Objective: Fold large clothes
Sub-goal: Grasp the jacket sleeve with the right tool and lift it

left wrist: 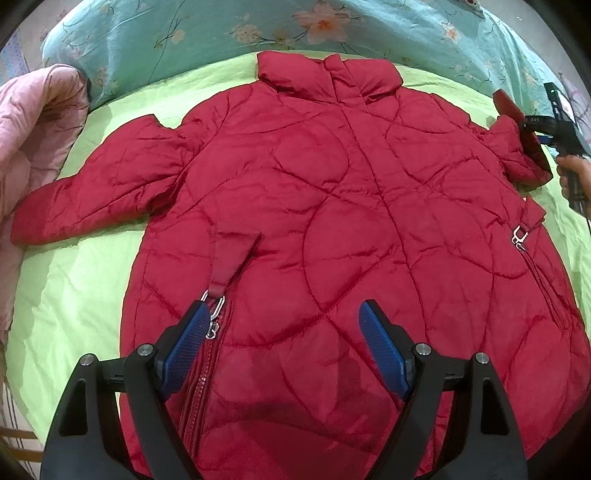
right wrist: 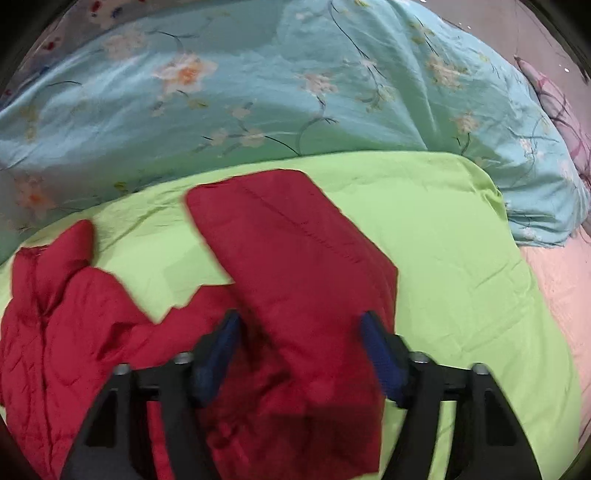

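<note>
A red quilted jacket (left wrist: 332,206) lies face up on a green sheet (left wrist: 74,288), collar at the far side, left sleeve (left wrist: 92,192) spread out. My left gripper (left wrist: 284,325) is open and empty, hovering over the jacket's lower front near the zipper pull (left wrist: 214,314). My right gripper (right wrist: 301,328) is open, its jaws on either side of the jacket's right sleeve (right wrist: 295,251), which is lifted off the sheet. In the left wrist view the right gripper (left wrist: 546,129) shows at the far right with the sleeve cuff. The right wrist view is blurred by motion.
A teal floral duvet (left wrist: 221,33) is bunched along the far side of the bed. A pink quilt (left wrist: 33,129) lies at the left. A pink cover (right wrist: 561,295) lies at the right of the green sheet (right wrist: 461,277).
</note>
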Tool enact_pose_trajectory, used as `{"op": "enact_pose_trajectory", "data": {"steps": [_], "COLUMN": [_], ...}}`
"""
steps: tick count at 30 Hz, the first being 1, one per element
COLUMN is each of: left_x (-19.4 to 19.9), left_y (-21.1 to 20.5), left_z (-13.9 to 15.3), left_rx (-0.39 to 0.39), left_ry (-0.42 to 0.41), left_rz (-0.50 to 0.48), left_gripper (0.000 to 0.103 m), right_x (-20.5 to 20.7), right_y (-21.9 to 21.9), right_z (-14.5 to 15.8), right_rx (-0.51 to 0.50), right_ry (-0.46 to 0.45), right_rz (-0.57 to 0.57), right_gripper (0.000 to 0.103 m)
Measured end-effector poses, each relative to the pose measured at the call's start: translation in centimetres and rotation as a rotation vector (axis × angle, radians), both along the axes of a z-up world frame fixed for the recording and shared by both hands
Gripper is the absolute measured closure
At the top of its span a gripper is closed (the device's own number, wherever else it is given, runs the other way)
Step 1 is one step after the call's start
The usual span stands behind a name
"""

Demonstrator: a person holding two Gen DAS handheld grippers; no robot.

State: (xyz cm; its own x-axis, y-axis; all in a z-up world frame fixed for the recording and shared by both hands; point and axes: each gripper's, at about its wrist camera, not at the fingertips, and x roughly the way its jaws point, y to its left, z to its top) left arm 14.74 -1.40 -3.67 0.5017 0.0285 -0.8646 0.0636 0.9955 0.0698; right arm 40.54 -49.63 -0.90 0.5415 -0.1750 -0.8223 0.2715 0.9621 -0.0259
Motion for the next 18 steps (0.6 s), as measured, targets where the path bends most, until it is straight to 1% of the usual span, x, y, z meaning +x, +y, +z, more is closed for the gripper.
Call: {"op": "enact_pose_trajectory", "data": {"steps": [3, 4, 5, 8, 10, 14, 17, 18], "left_x": [0.2, 0.4, 0.5, 0.9, 1.1, 1.0, 1.0, 1.1], "left_y": [0.2, 0.3, 0.3, 0.6, 0.7, 0.9, 1.2, 1.5], "left_z": [0.0, -0.1, -0.2, -0.3, -0.3, -0.1, 0.3, 0.4], "left_rx": [0.002, 0.0, -0.003, -0.025, -0.043, -0.068, -0.081, -0.098], "left_ry": [-0.007, -0.006, -0.006, 0.001, 0.005, 0.001, -0.008, -0.01], "left_rz": [0.004, 0.008, 0.011, 0.02, 0.022, 0.021, 0.017, 0.014], "left_gripper": [0.02, 0.02, 0.02, 0.02, 0.02, 0.02, 0.02, 0.02], "right_x": [0.4, 0.3, 0.0, -0.9, -1.7, -3.6, -4.9, -5.1], "right_y": [-1.3, -1.4, -1.4, -0.7, 0.5, 4.8, 8.4, 9.3], "right_z": [-0.5, -0.4, 0.0, 1.2, 2.2, 4.2, 5.1, 5.2], "right_rx": [0.05, 0.054, 0.051, 0.077, 0.087, 0.123, 0.148, 0.162], "right_ry": [-0.007, -0.012, -0.022, -0.056, -0.077, -0.112, -0.13, -0.133], "right_rz": [-0.025, -0.028, -0.029, -0.005, 0.033, 0.152, 0.23, 0.249], "right_gripper": [0.071, 0.084, 0.088, 0.09, 0.091, 0.091, 0.091, 0.091]}}
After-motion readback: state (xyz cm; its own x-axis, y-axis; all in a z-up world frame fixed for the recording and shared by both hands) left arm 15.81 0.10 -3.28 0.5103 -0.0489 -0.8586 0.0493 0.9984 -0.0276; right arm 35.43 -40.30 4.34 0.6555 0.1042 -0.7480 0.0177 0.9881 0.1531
